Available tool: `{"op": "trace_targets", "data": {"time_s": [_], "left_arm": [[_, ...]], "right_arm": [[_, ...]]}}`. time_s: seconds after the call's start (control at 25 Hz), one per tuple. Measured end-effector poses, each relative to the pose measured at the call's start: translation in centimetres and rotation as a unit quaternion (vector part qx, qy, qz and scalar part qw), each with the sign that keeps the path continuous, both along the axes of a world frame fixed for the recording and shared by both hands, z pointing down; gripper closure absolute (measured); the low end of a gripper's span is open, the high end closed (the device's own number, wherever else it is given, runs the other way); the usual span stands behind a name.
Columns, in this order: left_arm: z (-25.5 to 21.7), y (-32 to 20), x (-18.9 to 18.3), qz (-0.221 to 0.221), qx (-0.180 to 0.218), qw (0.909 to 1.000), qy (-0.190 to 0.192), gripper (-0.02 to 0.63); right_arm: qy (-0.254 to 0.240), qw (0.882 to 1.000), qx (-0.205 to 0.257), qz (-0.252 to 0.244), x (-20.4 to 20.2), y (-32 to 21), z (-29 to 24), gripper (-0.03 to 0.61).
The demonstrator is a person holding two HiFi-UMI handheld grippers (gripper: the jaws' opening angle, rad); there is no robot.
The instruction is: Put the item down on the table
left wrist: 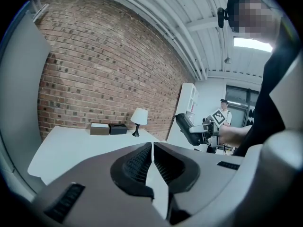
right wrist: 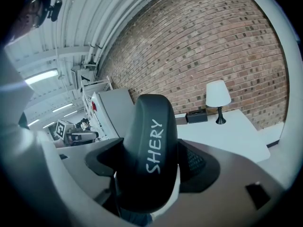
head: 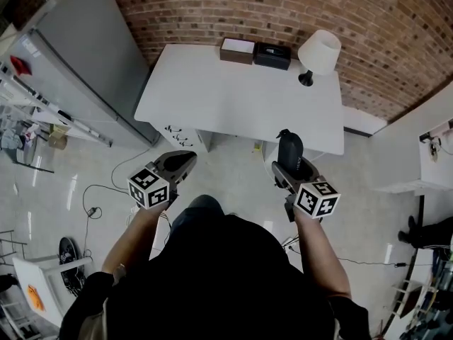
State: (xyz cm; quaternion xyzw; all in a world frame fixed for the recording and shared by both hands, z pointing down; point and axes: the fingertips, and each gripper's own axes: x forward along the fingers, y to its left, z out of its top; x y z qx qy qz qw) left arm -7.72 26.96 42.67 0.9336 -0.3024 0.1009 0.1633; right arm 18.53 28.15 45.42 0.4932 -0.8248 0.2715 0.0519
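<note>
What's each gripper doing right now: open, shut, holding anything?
Left gripper: closed, jaws together, nothing between them.
Right gripper: closed on the black case marked SHERY.

Smooth, matt black on the SHERY case [right wrist: 149,150], like moulded plastic. Matt grey plastic on the left gripper [left wrist: 152,148], with ribbed black pads [left wrist: 137,163]. Smooth matt white on the table [head: 233,94]; rough brick wall [head: 297,6]; glossy floor [head: 49,190].
</note>
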Motion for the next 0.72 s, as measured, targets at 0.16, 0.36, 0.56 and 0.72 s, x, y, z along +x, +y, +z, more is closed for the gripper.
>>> {"op": "trace_targets", "data": {"time_s": [0.16, 0.36, 0.56, 0.72], "left_arm": [[0.5, 0.1, -0.2, -0.003, -0.004, 1.0000, -0.002, 0.583], [0.0, 0.3, 1.3, 0.006, 0.001, 1.0000, -0.001, 0.583], [-0.6, -0.1, 1.6, 0.016, 0.007, 0.9998, -0.008, 0.583], [-0.6, -0.8, 0.8, 0.011, 0.004, 0.9999, -0.009, 0.583]], "right_arm": [[0.000, 1.000, 0.005, 0.001, 0.1, 0.0, -0.3, 0.218], [0.001, 1.000, 0.005, 0.004, 1.0, 0.6, -0.4, 0.218], [-0.003, 1.000, 0.008, 0.012, 1.3, 0.2, -0.4, 0.218], [-0.007, 1.000, 0.001, 0.011, 0.8, -0.5, 0.1, 0.218]]}}
